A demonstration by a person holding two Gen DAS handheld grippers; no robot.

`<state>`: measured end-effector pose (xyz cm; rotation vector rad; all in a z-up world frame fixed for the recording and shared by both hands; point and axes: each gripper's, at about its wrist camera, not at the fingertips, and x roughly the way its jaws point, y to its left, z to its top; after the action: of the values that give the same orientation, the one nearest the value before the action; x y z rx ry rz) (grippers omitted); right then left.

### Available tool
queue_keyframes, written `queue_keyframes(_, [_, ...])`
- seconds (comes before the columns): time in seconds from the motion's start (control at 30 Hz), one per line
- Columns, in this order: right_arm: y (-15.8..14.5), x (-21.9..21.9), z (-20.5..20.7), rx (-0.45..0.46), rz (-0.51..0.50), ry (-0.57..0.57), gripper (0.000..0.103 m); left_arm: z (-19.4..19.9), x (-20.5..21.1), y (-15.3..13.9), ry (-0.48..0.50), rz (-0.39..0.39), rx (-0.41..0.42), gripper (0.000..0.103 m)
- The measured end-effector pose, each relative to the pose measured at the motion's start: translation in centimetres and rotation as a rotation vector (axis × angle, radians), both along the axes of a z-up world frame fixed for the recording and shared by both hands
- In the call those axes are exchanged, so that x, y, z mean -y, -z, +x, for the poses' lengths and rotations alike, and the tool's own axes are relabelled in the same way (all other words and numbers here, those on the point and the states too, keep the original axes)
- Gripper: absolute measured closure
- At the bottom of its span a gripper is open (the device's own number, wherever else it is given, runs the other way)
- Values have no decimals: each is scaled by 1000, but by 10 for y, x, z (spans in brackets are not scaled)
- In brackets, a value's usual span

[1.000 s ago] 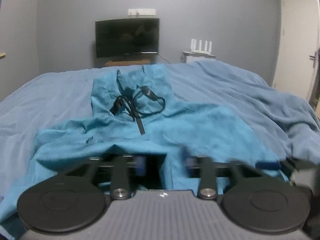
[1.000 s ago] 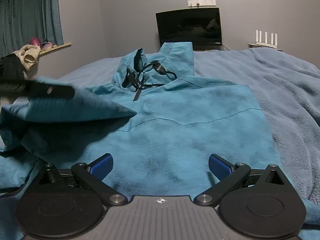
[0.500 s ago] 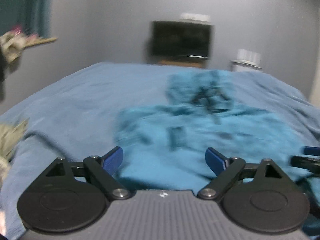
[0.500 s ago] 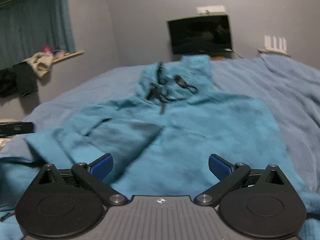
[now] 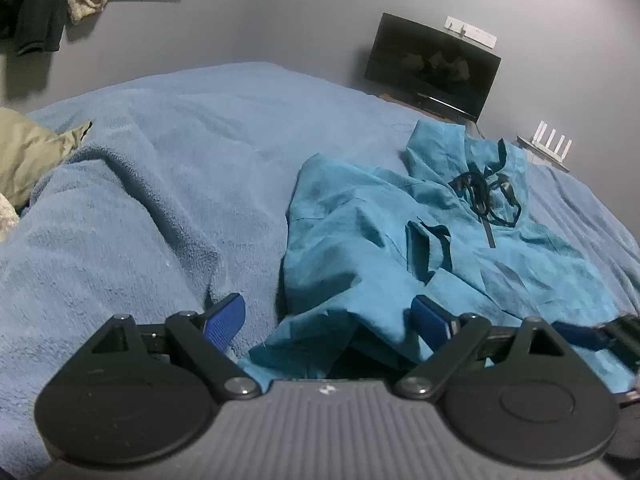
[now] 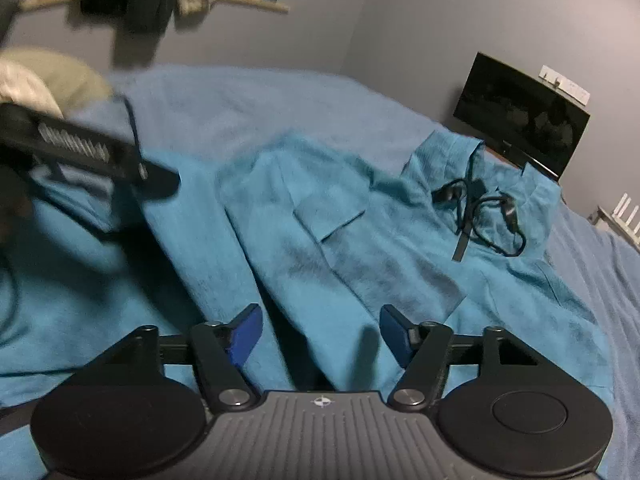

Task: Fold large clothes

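A teal hooded garment (image 5: 460, 248) with a black drawstring (image 5: 486, 204) lies on the blue bed, hood toward the far wall. It also shows in the right wrist view (image 6: 360, 240), with its left sleeve folded over the chest. My left gripper (image 5: 328, 316) is open, its jaws either side of the garment's near left hem edge. My right gripper (image 6: 320, 332) is open and empty, low over the garment's lower body. The left gripper's body (image 6: 88, 152) shows blurred at the left of the right wrist view.
A blue blanket (image 5: 160, 200) covers the bed. A beige pillow (image 5: 28, 152) lies at the left. A dark monitor (image 5: 432, 68) and a white router (image 5: 548, 148) stand at the far wall. Clothes hang from a shelf (image 5: 52, 4) up left.
My left gripper has opened, letting go of the sleeve it carried across, and has swung left to the hem. My right gripper stays open and has turned left with its jaws a little closer.
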<state>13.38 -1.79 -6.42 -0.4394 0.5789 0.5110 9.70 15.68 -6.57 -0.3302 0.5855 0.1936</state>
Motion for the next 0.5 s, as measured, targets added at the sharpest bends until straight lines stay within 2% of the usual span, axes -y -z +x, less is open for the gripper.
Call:
queue_keyframes(0.03, [5, -4, 1, 14, -36, 2, 49, 0, -1, 1, -3, -6, 2, 13])
queue_keyframes(0.07, [9, -6, 2, 30, -62, 2, 65, 0, -2, 2, -7, -14, 4, 13])
queue_keyframes(0.1, [11, -6, 1, 57, -83, 11, 77, 0, -3, 3, -12, -21, 8, 14])
queue_keyframes(0.13, [9, -1, 1, 80, -71, 28, 91, 0, -3, 3, -16, -27, 14, 13])
queue_keyframes(0.2, [-2, 18, 3, 102, 29, 92, 91, 0, -3, 3, -18, -33, 29, 14])
queue_keyframes(0.3, [-14, 65, 12, 124, 178, 265, 91, 1, -2, 3, -9, -31, 39, 14])
queue_keyframes(0.4, [-6, 121, 27, 47, 301, 505, 89, 3, 0, 3, 2, -22, 29, 14])
queue_keyframes(0.43, [1, 139, 33, -4, 345, 574, 80, 3, 1, 4, 4, -16, 26, 13])
queue_keyframes(0.47, [10, 156, 38, -65, 389, 635, 64, 4, 2, 5, 8, -9, 20, 13])
queue_keyframes(0.5, [19, 171, 42, -124, 431, 677, 57, 5, 4, 6, 10, 0, 11, 13])
